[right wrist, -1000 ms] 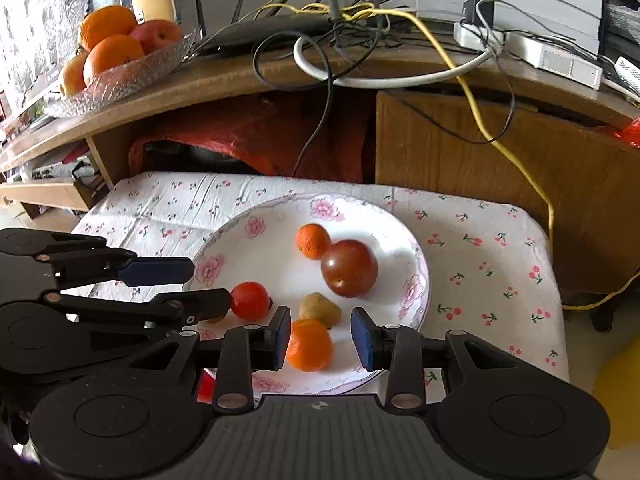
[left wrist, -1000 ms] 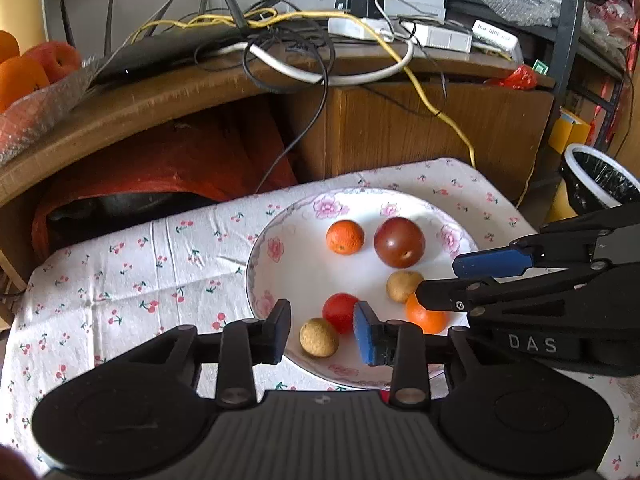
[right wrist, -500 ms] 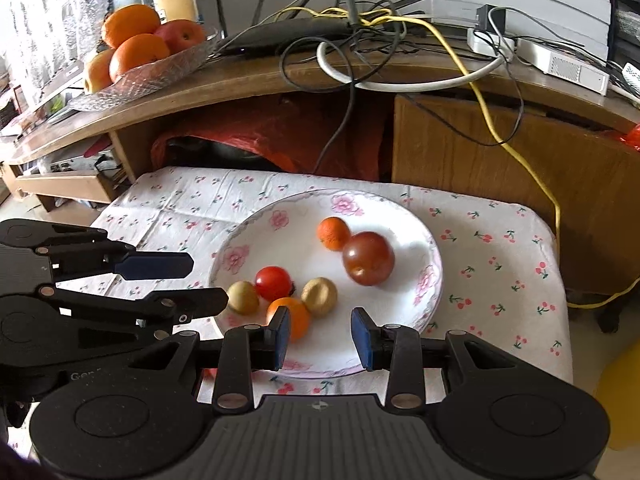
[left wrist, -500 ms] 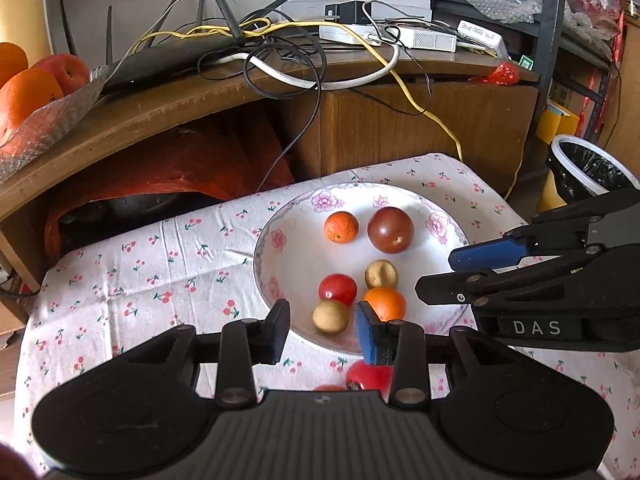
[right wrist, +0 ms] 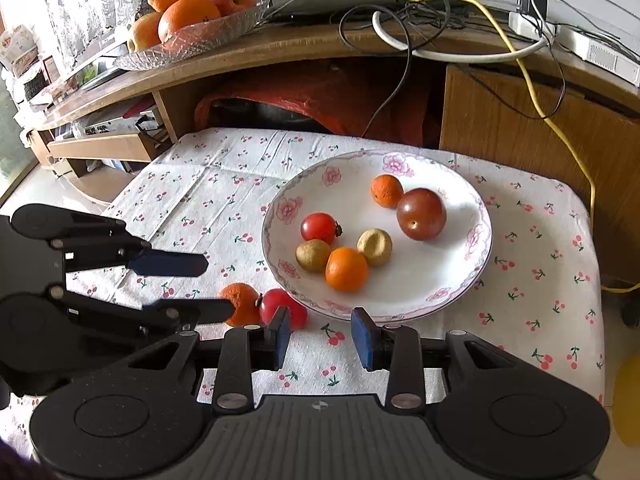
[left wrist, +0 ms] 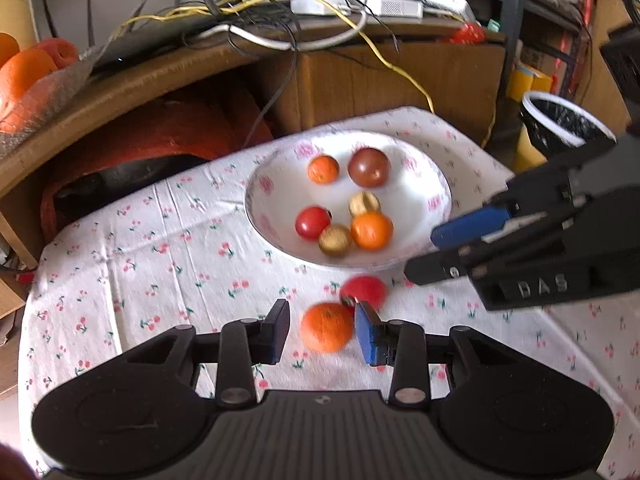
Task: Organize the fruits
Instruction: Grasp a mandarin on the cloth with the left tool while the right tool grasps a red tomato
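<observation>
My left gripper [left wrist: 322, 332] fingers stand apart around an orange [left wrist: 327, 332] on the table [left wrist: 160, 264], beside a red tomato [left wrist: 366, 290]. My right gripper [right wrist: 322, 338] fingers stand apart, empty, before the plate [right wrist: 476, 264] holding six fruits.

Daylight on a low table [right wrist: 532, 248] w/ cherry-print cloth; behind it, a curved wooden desk [right wrist: 304, 46] strewn w/ cables [right wrist: 404, 40], glass fruit bowl [right wrist: 200, 36] at left, bin [left wrist: 560, 124] at right.
</observation>
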### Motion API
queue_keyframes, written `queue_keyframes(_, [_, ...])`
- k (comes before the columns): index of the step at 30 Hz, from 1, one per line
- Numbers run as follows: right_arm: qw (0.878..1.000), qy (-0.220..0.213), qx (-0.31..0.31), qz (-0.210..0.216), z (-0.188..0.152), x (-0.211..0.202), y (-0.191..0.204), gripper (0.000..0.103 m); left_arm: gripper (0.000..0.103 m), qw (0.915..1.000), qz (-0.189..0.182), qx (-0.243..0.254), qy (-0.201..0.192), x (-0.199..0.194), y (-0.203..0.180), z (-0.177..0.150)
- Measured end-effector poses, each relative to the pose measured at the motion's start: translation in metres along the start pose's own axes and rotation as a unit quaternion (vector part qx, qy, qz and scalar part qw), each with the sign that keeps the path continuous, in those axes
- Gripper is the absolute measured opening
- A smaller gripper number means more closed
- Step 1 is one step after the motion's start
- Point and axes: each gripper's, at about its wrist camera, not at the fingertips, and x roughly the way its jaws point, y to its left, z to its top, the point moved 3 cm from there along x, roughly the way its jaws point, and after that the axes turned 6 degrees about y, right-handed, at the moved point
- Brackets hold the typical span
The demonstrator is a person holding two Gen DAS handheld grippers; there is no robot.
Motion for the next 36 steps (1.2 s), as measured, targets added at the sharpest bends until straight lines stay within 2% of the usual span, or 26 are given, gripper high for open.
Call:
queue_keyframes(12, [1.0,0.015,-0.006,0.017,-0.005,0.004,0.005,0.031,0.044,0.9995,-0.001,0.028,0.016,0.017,-0.008,-0.005])
queue_keyframes(23, [0.999,0.022,-0.003,0.023,-0.005,0.008,0.009,0.031,0.046,0.9997,0.005,0.017,0.016,0.025,0.0,-0.002])
queue_keyframes(36, [0.998,0.041,-0.015,0.035,-0.007,0.018,0.016,0.031,0.041,0.9998,0.007,0.016,0.013,0.026,0.006,-0.002])
